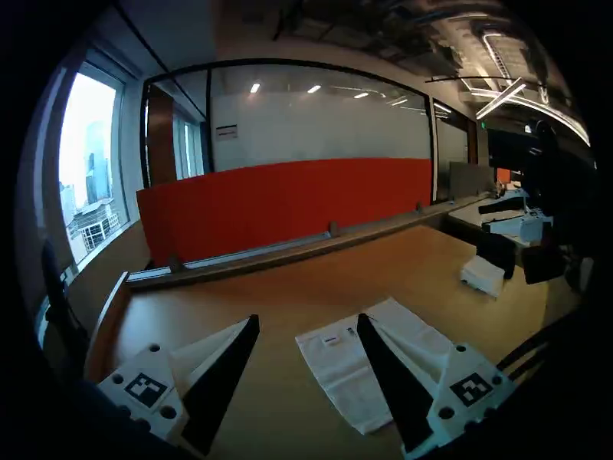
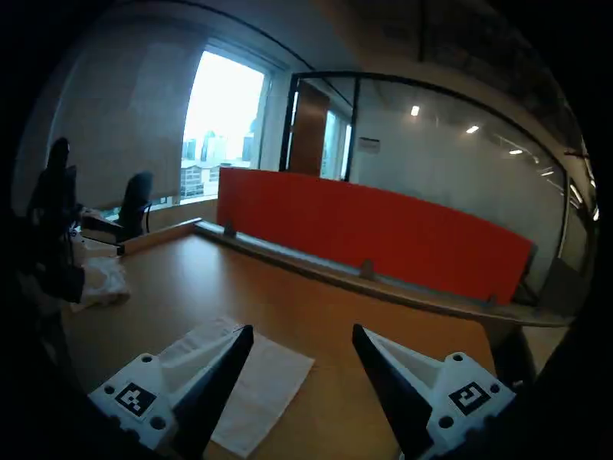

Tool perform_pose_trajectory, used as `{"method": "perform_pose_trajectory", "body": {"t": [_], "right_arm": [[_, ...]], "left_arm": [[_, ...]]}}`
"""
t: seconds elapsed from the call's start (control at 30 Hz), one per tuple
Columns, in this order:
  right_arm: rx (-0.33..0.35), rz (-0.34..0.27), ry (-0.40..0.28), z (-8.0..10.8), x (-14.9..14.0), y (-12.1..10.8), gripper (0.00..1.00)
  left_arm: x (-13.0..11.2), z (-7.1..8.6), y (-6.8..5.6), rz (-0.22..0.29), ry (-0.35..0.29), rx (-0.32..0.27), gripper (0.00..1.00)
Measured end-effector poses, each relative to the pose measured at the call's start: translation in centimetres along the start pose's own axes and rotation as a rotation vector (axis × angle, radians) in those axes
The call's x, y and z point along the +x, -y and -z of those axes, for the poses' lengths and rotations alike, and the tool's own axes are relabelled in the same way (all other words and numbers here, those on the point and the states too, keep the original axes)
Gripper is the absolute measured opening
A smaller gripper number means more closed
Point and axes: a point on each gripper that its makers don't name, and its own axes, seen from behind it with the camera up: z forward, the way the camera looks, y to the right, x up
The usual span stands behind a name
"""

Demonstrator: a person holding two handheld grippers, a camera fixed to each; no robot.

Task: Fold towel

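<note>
A white towel [image 1: 341, 376] lies flat on the wooden table [image 1: 322, 284], a small label near its far edge. My left gripper [image 1: 306, 318] hovers open just above the table; its right finger covers part of the towel and nothing sits between the fingers. In the right gripper view the same towel [image 2: 268, 383] lies flat under and beside the left finger. My right gripper [image 2: 301, 328] is open too, with bare table [image 2: 306, 307] between its fingers.
An orange divider [image 1: 283, 203] and a rail run along the table's far edge. A second white cloth [image 1: 483, 274] lies further right, with dark objects behind it. In the right gripper view a crumpled white cloth [image 2: 103, 280] lies at the left, with a chair [image 2: 134, 203] by the window.
</note>
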Motion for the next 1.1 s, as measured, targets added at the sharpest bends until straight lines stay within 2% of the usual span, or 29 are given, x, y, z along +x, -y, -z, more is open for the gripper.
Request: {"method": "perform_pose_trajectory", "body": {"t": [0.17, 0.37, 0.67, 1.1], "right_arm": [[0.047, 0.016, 0.039, -0.5, -1.0, 1.0, 1.00], [0.088, 0.038, 0.087, -1.0, -2.9, 2.2, 1.00], [0.124, 0.049, 0.160, -1.4, -6.5, 3.5, 1.00], [0.170, 0.074, 0.263, -1.8, -12.3, 5.3, 1.00]], "left_arm": [[-1.3, -0.5, -1.3, -0.013, 0.031, -0.044, 0.95], [-3.3, -1.3, -2.2, -0.040, 0.066, -0.072, 0.95], [-6.7, -2.1, -3.7, -0.046, 0.105, -0.103, 0.95], [-12.5, -3.6, -6.0, -0.075, 0.200, -0.166, 0.95]]}}
